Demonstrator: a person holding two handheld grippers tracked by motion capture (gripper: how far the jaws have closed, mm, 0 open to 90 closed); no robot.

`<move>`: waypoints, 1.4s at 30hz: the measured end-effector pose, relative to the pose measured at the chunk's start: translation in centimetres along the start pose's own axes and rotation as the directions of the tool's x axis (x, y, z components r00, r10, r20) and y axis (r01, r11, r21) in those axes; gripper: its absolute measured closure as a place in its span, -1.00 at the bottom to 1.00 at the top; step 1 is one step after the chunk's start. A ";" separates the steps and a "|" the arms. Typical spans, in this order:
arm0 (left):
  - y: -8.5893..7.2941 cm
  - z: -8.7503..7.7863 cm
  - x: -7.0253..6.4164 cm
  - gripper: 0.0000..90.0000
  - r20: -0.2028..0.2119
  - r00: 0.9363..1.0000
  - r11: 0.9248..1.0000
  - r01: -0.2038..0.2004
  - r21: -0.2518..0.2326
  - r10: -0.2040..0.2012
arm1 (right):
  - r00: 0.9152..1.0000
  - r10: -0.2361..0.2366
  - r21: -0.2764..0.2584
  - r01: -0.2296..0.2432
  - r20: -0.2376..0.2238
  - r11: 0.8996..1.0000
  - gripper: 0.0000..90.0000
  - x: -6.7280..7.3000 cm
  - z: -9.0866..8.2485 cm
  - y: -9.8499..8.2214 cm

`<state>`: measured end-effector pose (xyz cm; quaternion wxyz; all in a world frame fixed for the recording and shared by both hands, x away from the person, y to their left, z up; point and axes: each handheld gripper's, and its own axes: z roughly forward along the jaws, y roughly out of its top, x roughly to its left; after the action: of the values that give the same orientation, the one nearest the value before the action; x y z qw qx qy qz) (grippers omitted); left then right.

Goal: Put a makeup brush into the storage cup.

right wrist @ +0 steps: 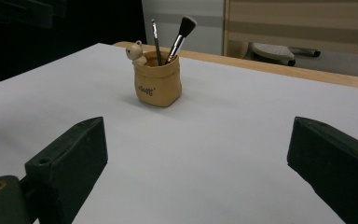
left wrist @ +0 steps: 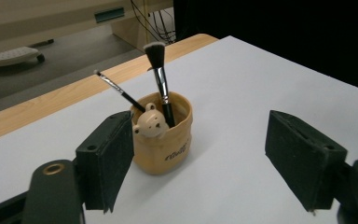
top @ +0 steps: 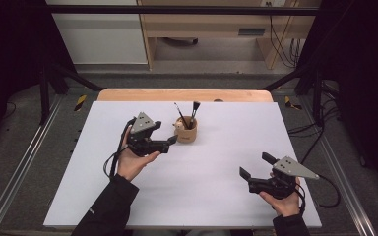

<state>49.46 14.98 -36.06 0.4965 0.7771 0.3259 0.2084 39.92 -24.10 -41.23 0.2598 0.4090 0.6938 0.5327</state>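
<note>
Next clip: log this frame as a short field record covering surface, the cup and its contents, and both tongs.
surface: white table top, wooden edge at the far side
holder: tan cup with a small bear figure on its rim, upright
contents: thin brush and fluffy brush, both leaning, bristles up
left tongs: open, close beside the cup, nothing between the jaws
right tongs: open, empty, well apart from the cup
contact: none visible
</note>
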 end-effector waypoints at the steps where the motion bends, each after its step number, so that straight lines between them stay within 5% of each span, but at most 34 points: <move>1: -0.2 -0.3 0.1 -0.53 -0.004 1.000 1.000 0.004 -0.001 -0.004 | 1.000 0.001 -0.001 -0.001 0.001 1.000 -0.88 0.0 0.0 0.0; 27: -5.3 -7.6 1.3 -0.78 -0.085 0.995 0.999 0.045 -0.028 -0.047 | 1.000 0.002 -0.007 -0.002 0.006 1.000 -0.89 -0.2 -0.2 0.1; 42: -8.4 -10.4 3.0 -0.80 -0.165 0.980 0.993 0.106 -0.044 -0.112 | 1.000 0.004 -0.001 -0.004 0.009 1.000 -0.89 -0.2 -0.2 0.0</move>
<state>42.32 26.23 -39.33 0.4915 0.7291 0.4047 0.2511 39.84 -24.39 -41.21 0.2622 0.4126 0.6915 0.5318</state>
